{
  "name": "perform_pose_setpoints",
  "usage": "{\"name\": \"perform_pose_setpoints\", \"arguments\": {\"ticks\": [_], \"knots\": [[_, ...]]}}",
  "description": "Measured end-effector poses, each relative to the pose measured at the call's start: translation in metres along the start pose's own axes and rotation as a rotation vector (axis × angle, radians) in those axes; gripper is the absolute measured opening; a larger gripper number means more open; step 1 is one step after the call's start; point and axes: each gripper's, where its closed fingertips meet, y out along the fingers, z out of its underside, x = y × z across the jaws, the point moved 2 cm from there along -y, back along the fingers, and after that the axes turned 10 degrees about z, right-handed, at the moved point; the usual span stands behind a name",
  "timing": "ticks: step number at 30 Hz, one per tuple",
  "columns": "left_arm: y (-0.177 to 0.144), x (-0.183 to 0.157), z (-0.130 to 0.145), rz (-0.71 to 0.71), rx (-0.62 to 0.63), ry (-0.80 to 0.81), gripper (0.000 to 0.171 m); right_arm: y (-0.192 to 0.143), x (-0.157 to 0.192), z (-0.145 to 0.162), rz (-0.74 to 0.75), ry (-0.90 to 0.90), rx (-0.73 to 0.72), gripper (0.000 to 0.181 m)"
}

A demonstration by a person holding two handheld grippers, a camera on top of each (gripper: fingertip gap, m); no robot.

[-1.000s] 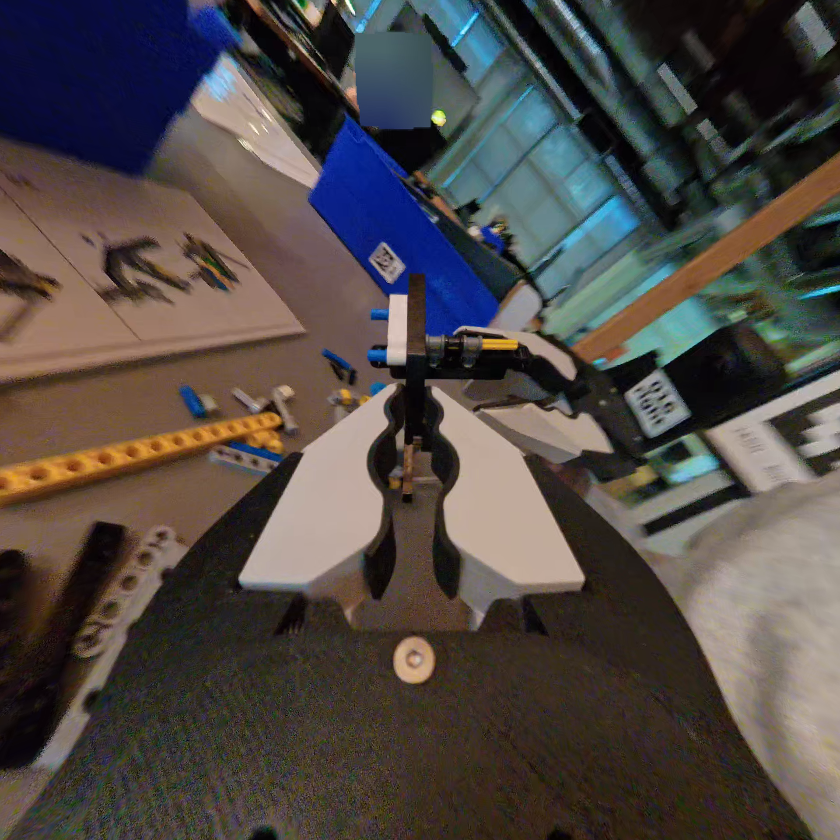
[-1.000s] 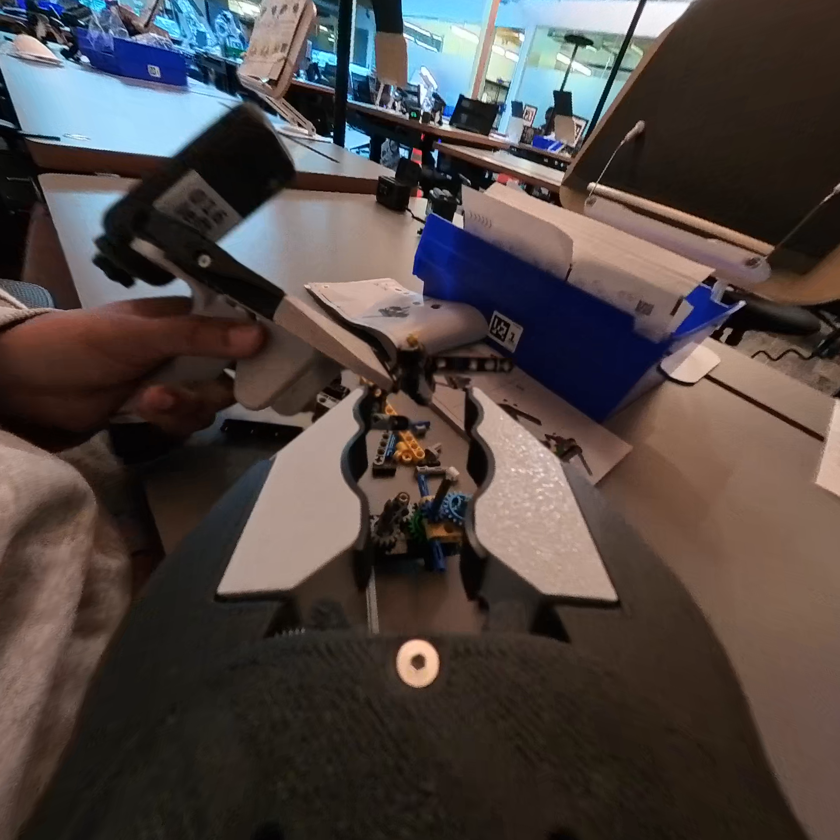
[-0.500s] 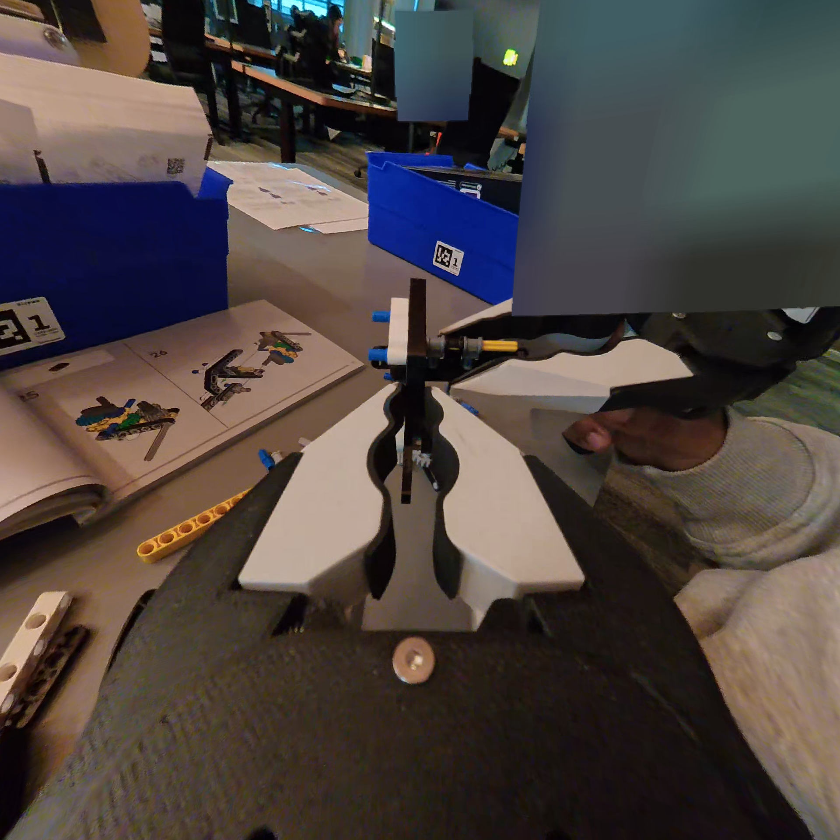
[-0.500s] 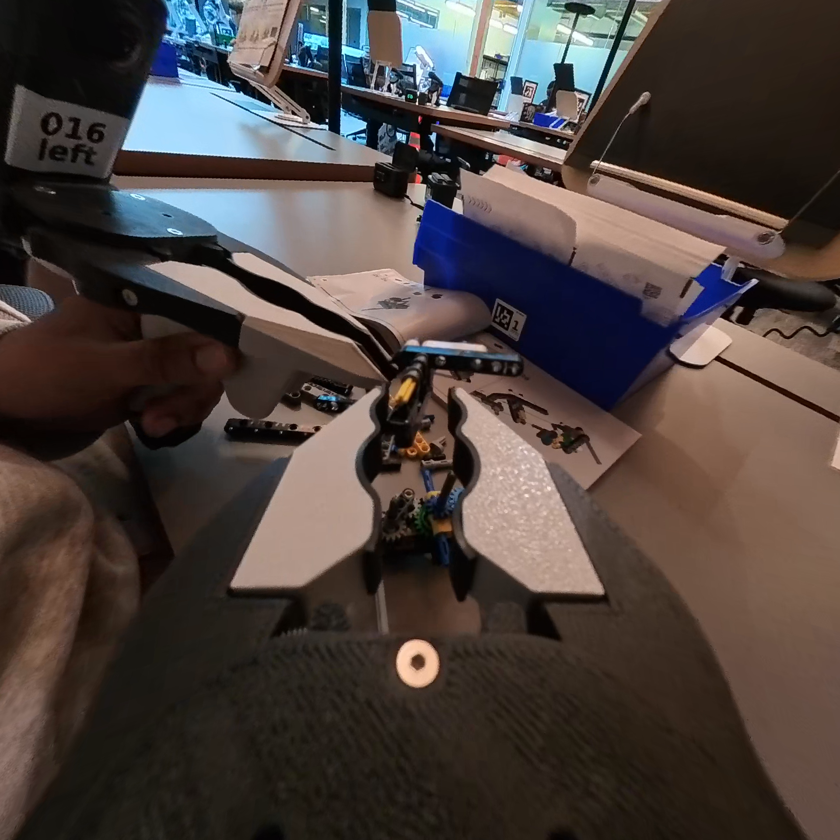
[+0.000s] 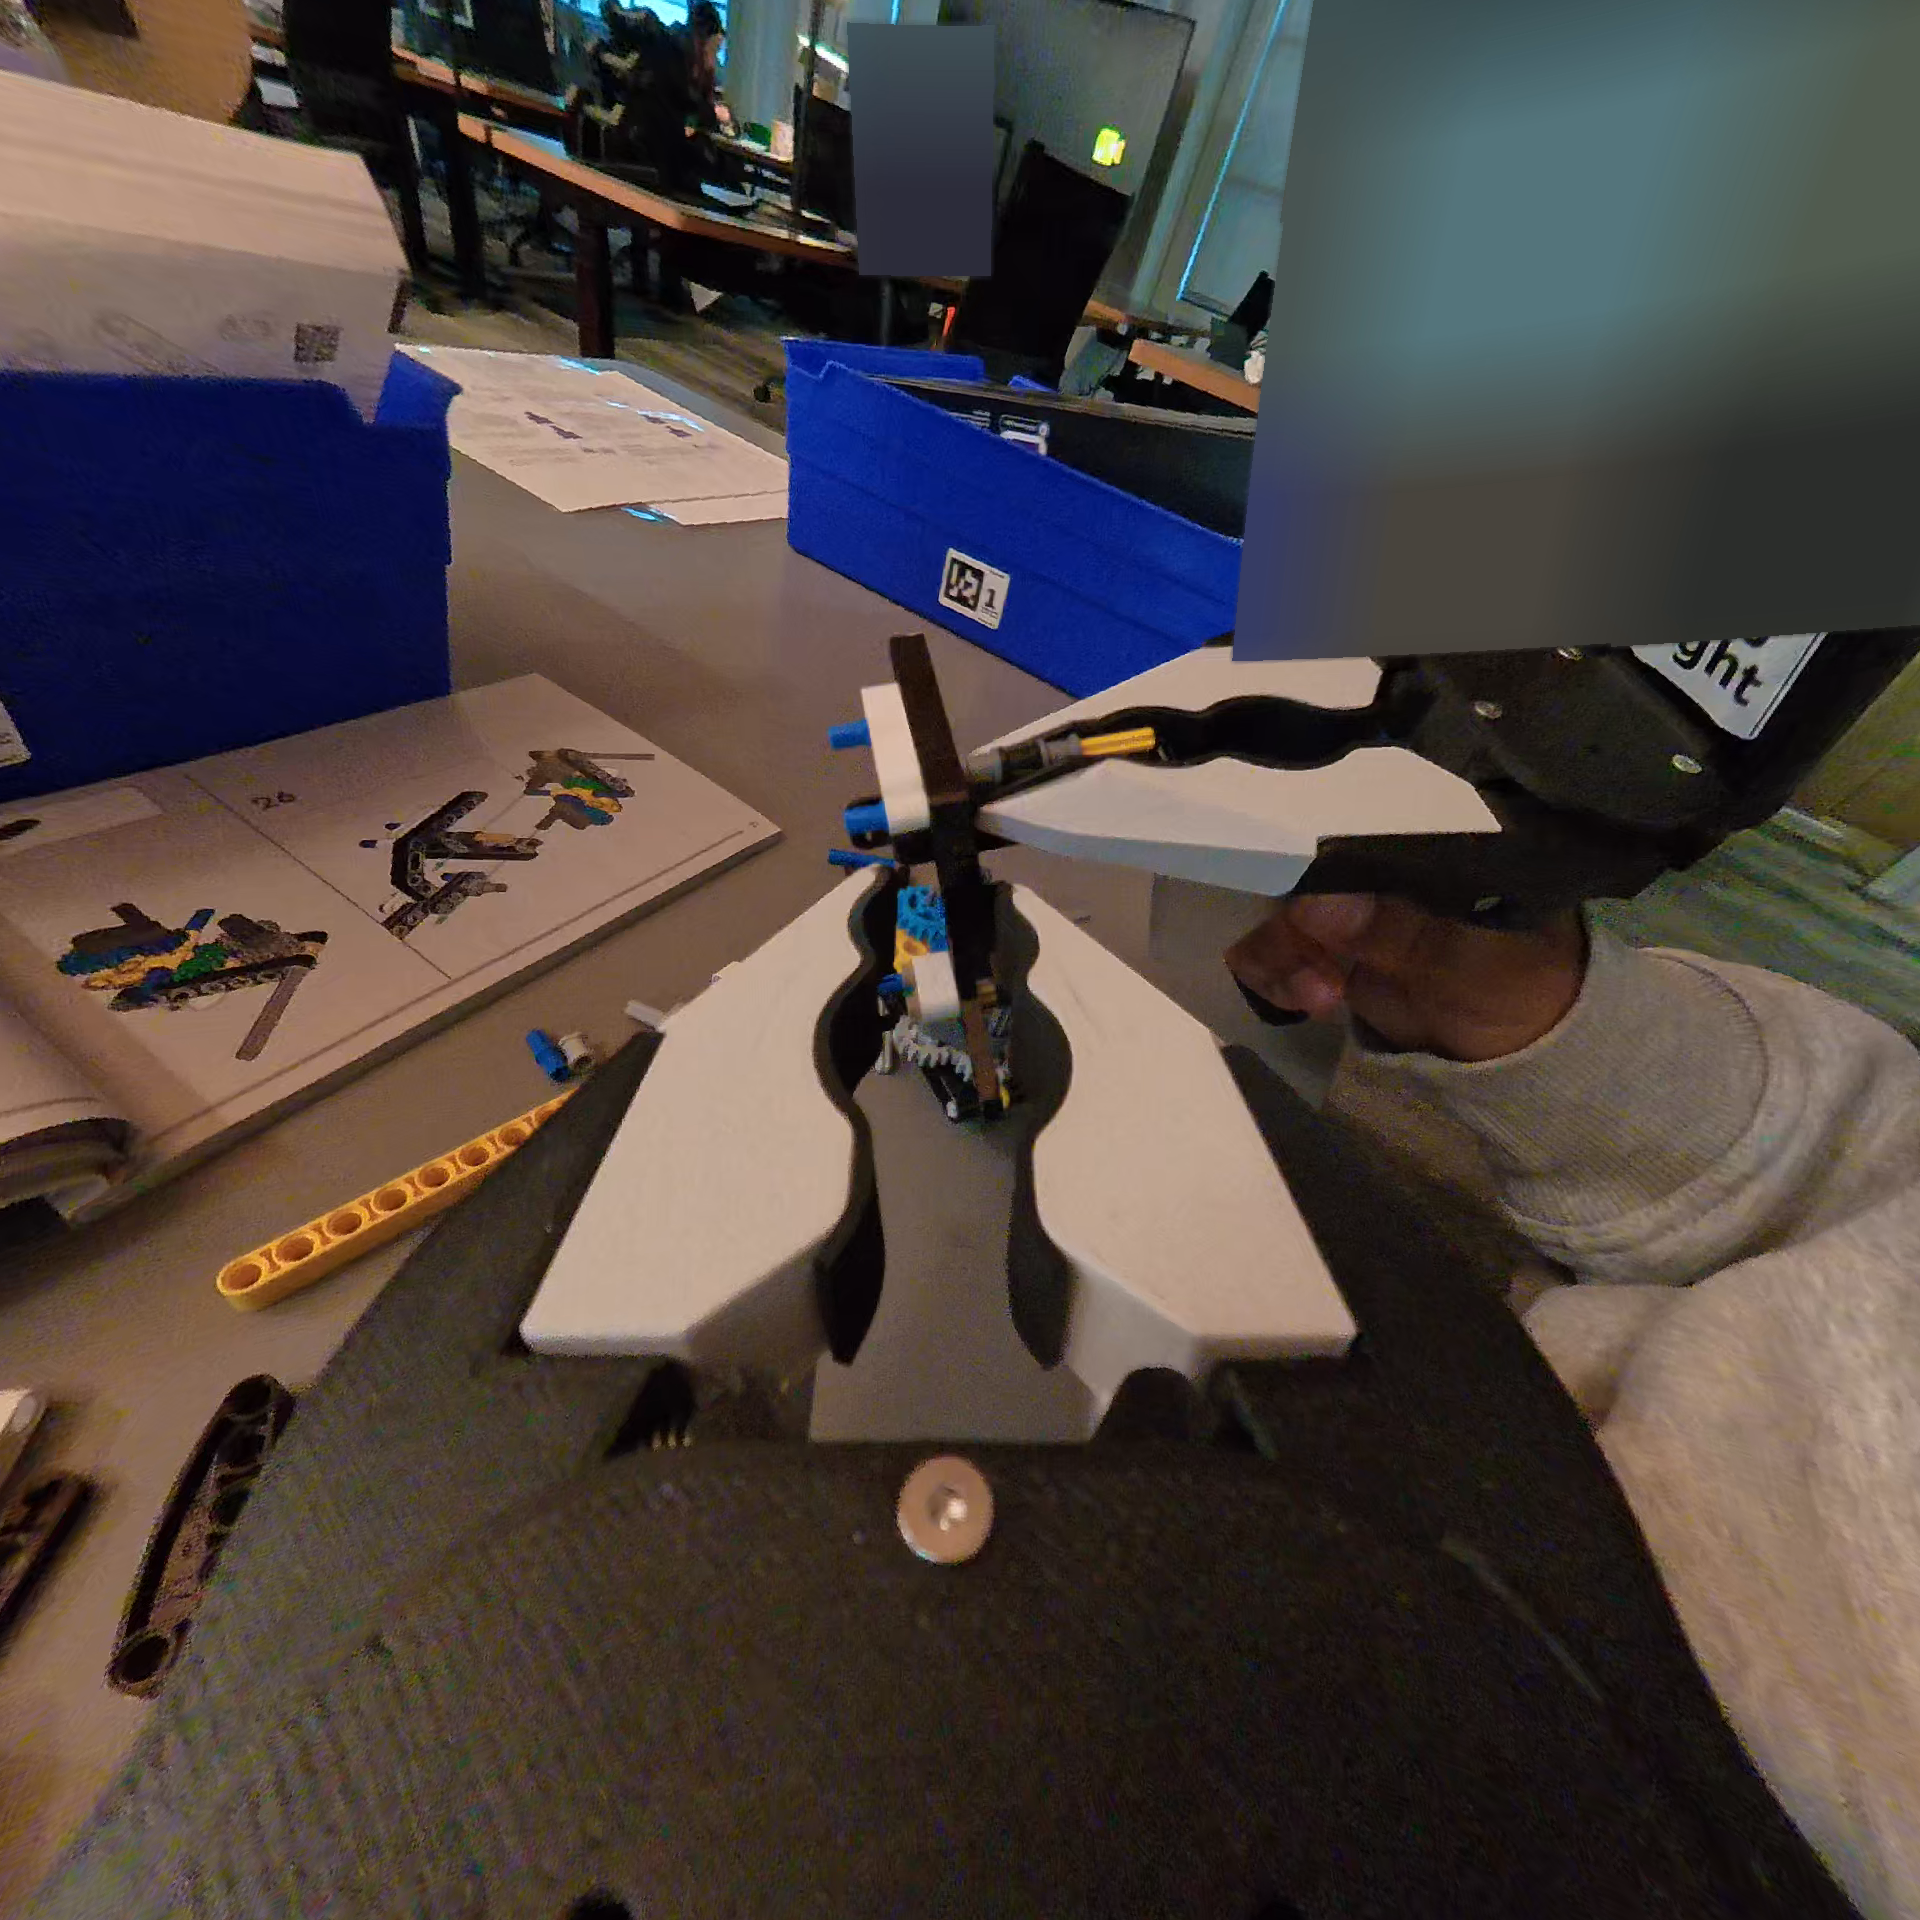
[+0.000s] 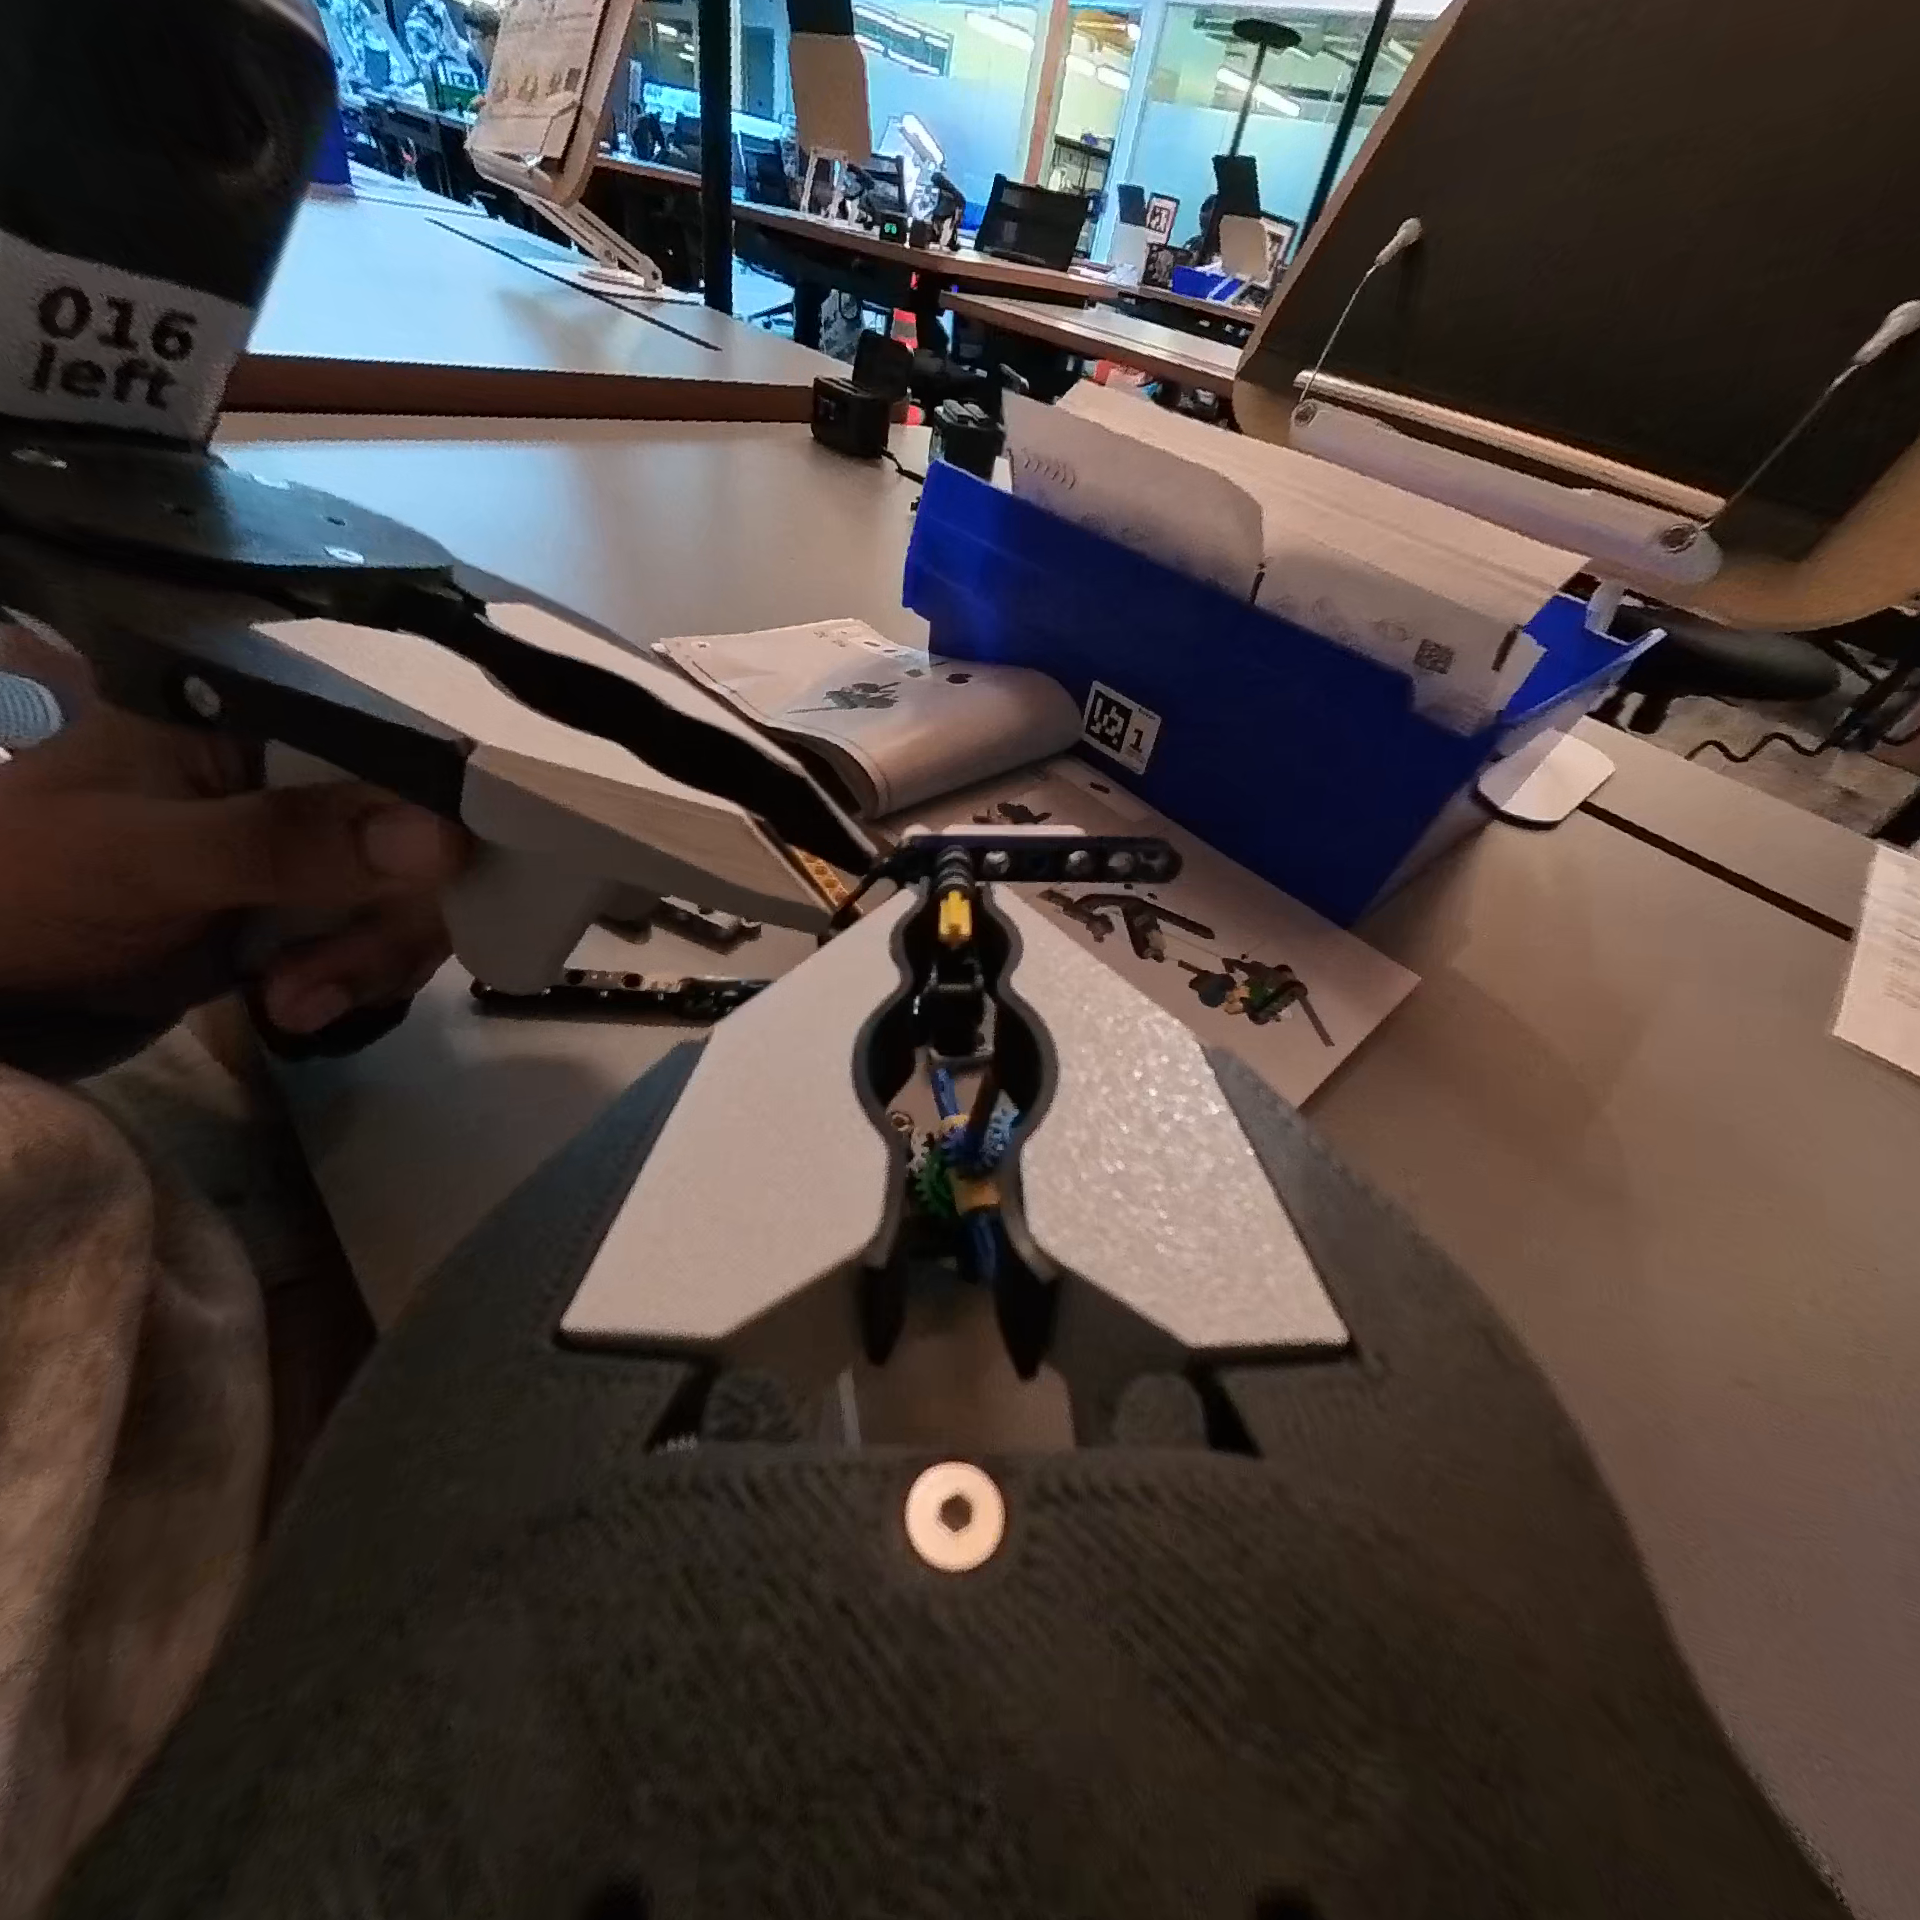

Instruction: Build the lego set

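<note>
A small lego assembly [image 5: 925, 769], a black beam with a white piece and blue pins, hangs above the table between both grippers. My left gripper [image 5: 940, 888] stands around the beam's lower part with its jaws a little apart; table parts show in the gap beside the beam. My right gripper [image 6: 951, 904] is shut on the black and yellow axle piece [image 6: 951, 914] that sticks out of the beam [image 6: 1039, 860]. In the left wrist view it [image 5: 987, 779] comes in from the right. In the right wrist view the left gripper [image 6: 868, 868] reaches the beam's left end.
An open instruction booklet [image 5: 416, 862] lies at the left, with a long yellow beam [image 5: 395, 1205] and a blue pin [image 5: 545, 1049] in front of it. A pile of loose parts [image 6: 966, 1153] lies under the grippers. Blue bins [image 5: 997, 540] [image 5: 208, 561] stand behind. A black beam [image 5: 197, 1507] lies near left. Less than 4 cm separates the two grippers' tips.
My left gripper's jaws have parted a little and the beam now leans between them. The right gripper's jaws have closed tighter on the axle piece. Both grippers have stayed together above the table.
</note>
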Motion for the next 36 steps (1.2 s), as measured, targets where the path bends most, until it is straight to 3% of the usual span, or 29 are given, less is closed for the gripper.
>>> {"name": "perform_pose_setpoints", "arguments": {"ticks": [28,36], "knots": [[0.001,0.001,0.003,0.025,0.006,-0.018,0.016,-0.003,-0.013,-0.002,0.011,0.065,-0.029,0.006],[0.001,-0.001,0.003,0.041,0.008,-0.012,0.024,-0.003,-0.014,-0.003,0.016,0.076,-0.035,0.006]]}}
